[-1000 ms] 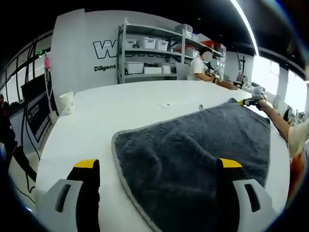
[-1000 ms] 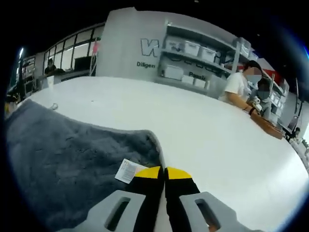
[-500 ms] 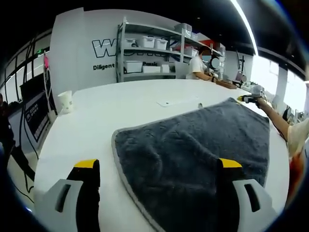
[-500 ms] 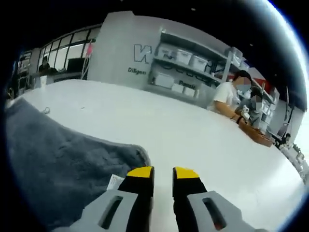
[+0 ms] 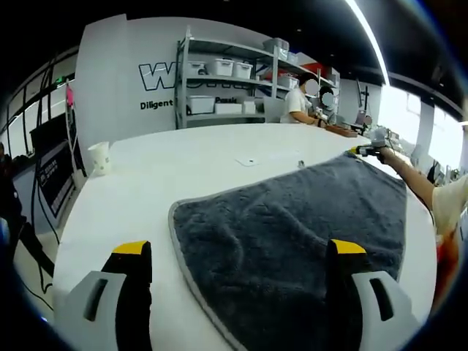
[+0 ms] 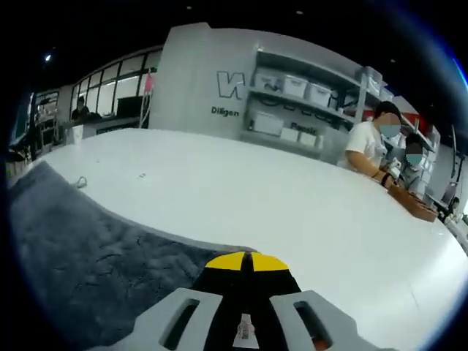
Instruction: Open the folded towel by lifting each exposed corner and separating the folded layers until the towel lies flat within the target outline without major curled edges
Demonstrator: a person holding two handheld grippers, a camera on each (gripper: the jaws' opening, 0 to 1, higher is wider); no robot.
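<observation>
A dark grey towel (image 5: 292, 227) lies spread on the white table (image 5: 146, 183), its near left corner rounded and flat. My left gripper (image 5: 238, 252) is open and low over the near edge, with its right finger (image 5: 345, 252) above the towel and its left finger over bare table. At the towel's far right corner is my right gripper (image 5: 365, 151), held by a person's arm. In the right gripper view the towel (image 6: 80, 248) runs off to the left, and my right gripper (image 6: 245, 262) is shut on its corner. The towel's white label (image 6: 244, 333) shows between the jaws.
A paper cup (image 5: 99, 156) stands near the table's left edge. A sheet of paper (image 5: 248, 161) and a small object (image 5: 300, 164) lie beyond the towel. People sit at the table's far side (image 6: 369, 142) by a wooden tray (image 6: 413, 203). Shelves with bins (image 5: 227, 80) line the wall.
My right gripper opened a little half a second ago and has shut again on the towel corner, the label now between its jaws. The left gripper stays open in place.
</observation>
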